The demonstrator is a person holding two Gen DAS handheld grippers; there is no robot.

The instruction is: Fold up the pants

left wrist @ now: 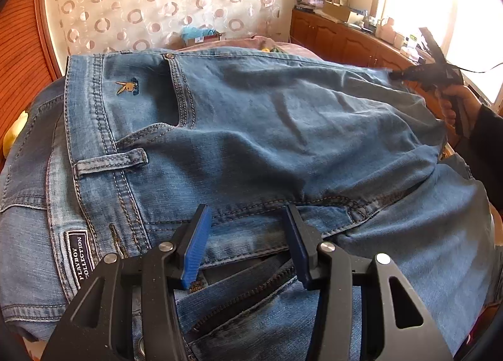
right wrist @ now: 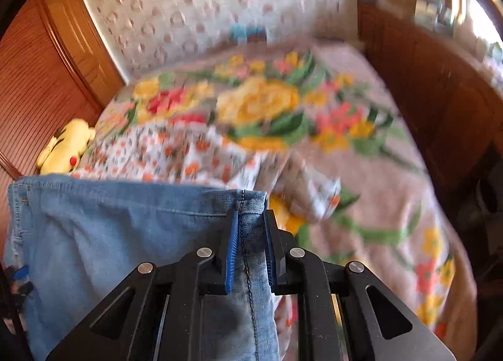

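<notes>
Blue jeans (left wrist: 239, 128) lie spread on the bed, waistband to the left with a belt loop and a label. My left gripper (left wrist: 248, 213) is open, its blue pads apart just above the crotch seam, holding nothing. My right gripper (right wrist: 250, 222) is shut on the hem corner of a jeans leg (right wrist: 125, 229), by the side seam. In the left wrist view the right gripper (left wrist: 396, 75) shows at the far right, held in a hand, gripping the leg's end, which is lifted over the jeans.
A floral bedspread (right wrist: 345, 128) covers the bed. A yellow plush toy (right wrist: 67, 147) lies at the left edge by the wooden wardrobe (right wrist: 37, 78). A wooden sideboard (left wrist: 345, 43) with clutter runs along the right, under a bright window.
</notes>
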